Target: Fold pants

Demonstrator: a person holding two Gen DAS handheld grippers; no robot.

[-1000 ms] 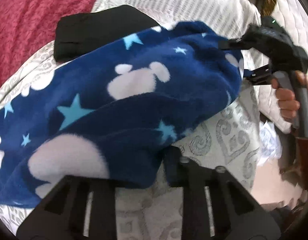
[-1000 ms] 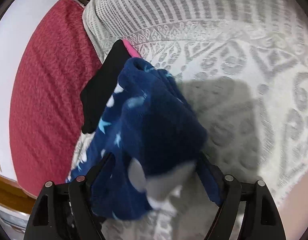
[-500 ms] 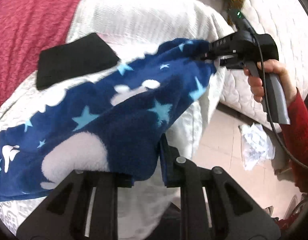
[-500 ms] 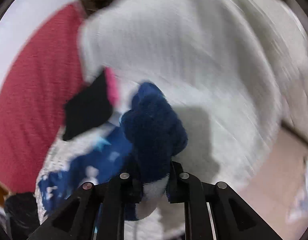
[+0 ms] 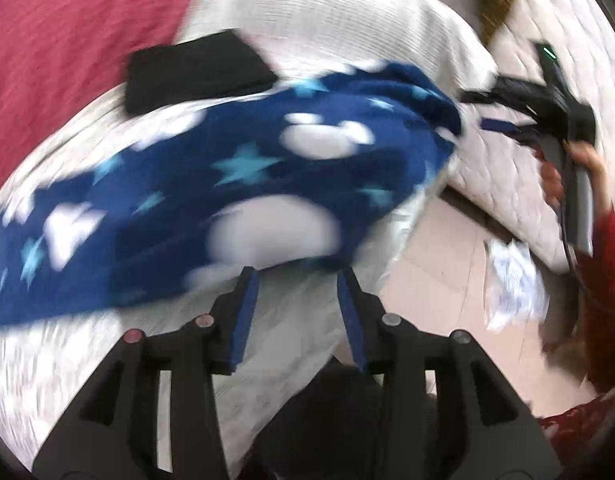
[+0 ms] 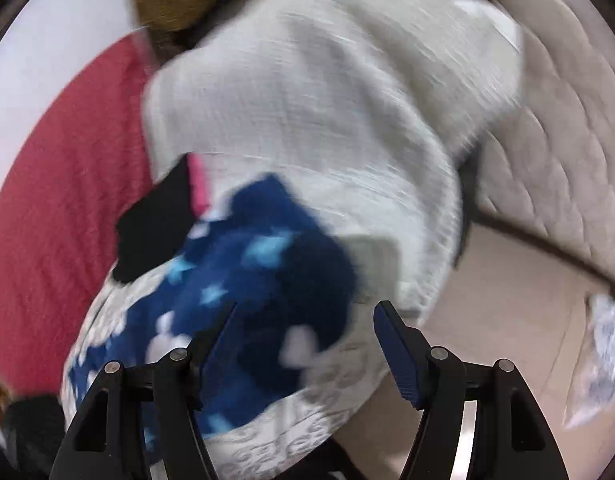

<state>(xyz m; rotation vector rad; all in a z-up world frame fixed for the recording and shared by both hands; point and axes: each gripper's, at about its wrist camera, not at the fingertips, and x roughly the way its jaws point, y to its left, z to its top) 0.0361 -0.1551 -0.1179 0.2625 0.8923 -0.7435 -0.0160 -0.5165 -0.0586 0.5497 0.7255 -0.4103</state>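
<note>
The blue fleece pants (image 5: 243, 176) with stars and white shapes lie stretched across the white patterned bedspread (image 5: 327, 12), blurred by motion. My left gripper (image 5: 297, 280) is just short of their near edge, its jaws opening, nothing between the pads. In the same view my right gripper (image 5: 527, 108) hangs past the pants' right end, held by a hand (image 5: 579, 160), and is clear of the cloth. In the right wrist view my right gripper (image 6: 307, 312) is opening above the bunched end of the pants (image 6: 259, 272), its pads off the fabric.
A folded black garment (image 5: 195, 68) lies behind the pants, with a pink edge (image 6: 197, 184) under it. A red blanket (image 5: 67, 40) covers the left. A quilted mattress (image 5: 507, 184) stands at the right, with floor (image 5: 447, 264) and a crumpled white wrapper (image 5: 511, 280) below it.
Both grippers have let go of the pants and opened. The pants have dropped onto the bedspread, and both grippers have drawn back and up from them.
</note>
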